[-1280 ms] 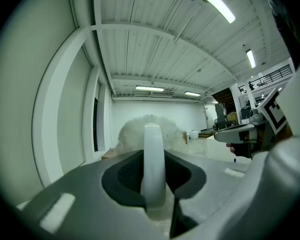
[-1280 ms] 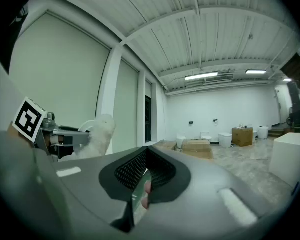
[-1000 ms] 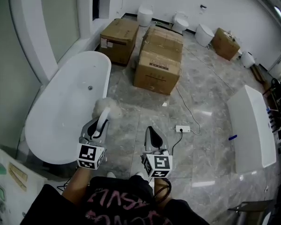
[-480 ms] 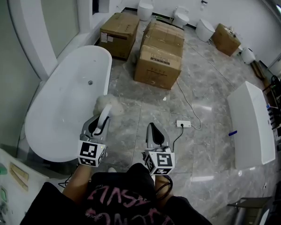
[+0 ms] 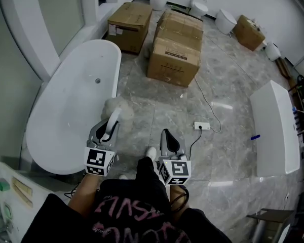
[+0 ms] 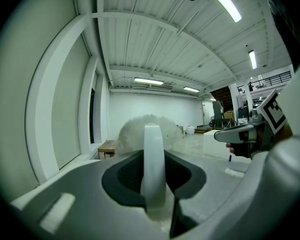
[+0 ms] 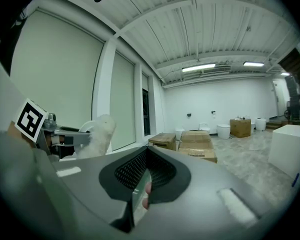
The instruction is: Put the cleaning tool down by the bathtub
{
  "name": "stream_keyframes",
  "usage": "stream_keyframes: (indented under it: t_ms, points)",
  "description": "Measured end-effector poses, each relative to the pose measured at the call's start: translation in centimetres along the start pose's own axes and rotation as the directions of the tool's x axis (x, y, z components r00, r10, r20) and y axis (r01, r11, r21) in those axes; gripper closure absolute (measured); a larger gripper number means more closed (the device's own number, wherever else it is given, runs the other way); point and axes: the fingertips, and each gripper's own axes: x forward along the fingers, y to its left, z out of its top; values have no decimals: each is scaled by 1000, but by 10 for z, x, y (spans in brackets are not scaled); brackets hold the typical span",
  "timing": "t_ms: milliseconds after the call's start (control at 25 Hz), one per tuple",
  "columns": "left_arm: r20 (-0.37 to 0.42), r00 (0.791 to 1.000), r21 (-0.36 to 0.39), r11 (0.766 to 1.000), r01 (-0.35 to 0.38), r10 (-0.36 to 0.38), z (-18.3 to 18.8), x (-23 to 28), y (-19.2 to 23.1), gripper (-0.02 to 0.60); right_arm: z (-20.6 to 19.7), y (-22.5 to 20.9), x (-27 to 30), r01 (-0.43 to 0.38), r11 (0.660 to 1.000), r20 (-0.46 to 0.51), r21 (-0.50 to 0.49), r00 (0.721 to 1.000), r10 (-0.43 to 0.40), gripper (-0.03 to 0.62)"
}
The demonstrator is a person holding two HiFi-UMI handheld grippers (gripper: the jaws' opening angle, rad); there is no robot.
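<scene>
The cleaning tool has a white handle (image 5: 112, 121) and a fluffy white head (image 5: 116, 107). My left gripper (image 5: 109, 128) is shut on the handle, holding the tool over the floor just right of the white bathtub (image 5: 50, 135). In the left gripper view the handle (image 6: 154, 164) stands upright between the jaws with the fluffy head (image 6: 135, 129) beyond it. My right gripper (image 5: 167, 138) hangs beside it over the marble floor, shut with nothing in it. The right gripper view shows the fluffy head (image 7: 101, 134) at the left.
Cardboard boxes (image 5: 173, 59) stand on the floor ahead, with toilets (image 5: 227, 20) along the far wall. A power strip (image 5: 202, 126) with its cable lies on the floor to the right. A long white block (image 5: 276, 130) stands at the right. A shoe (image 5: 150, 153) shows between the grippers.
The person has stepped forward; a shoe now shows between the grippers and the bathtub sits slightly nearer. Both grippers keep their pose, the tool still held.
</scene>
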Motion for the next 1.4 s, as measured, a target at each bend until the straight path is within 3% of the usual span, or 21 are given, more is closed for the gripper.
stream_keyframes:
  t_ms: [800,1040,1400]
  points:
    - [-177,983,31,999,-44,49,-15,184,5,494,-9,-144,155,-57,995,-61,76,996,62,569]
    - [-219,973,40,997,-68,75,-5,219,-5,494,-11,-187,178,-72,990,-63,122,995,80,569]
    - [-233,969,102,993,-62,84,9,251,-6,494,-12,-210,196,-77,986,-58,148,995,87,569]
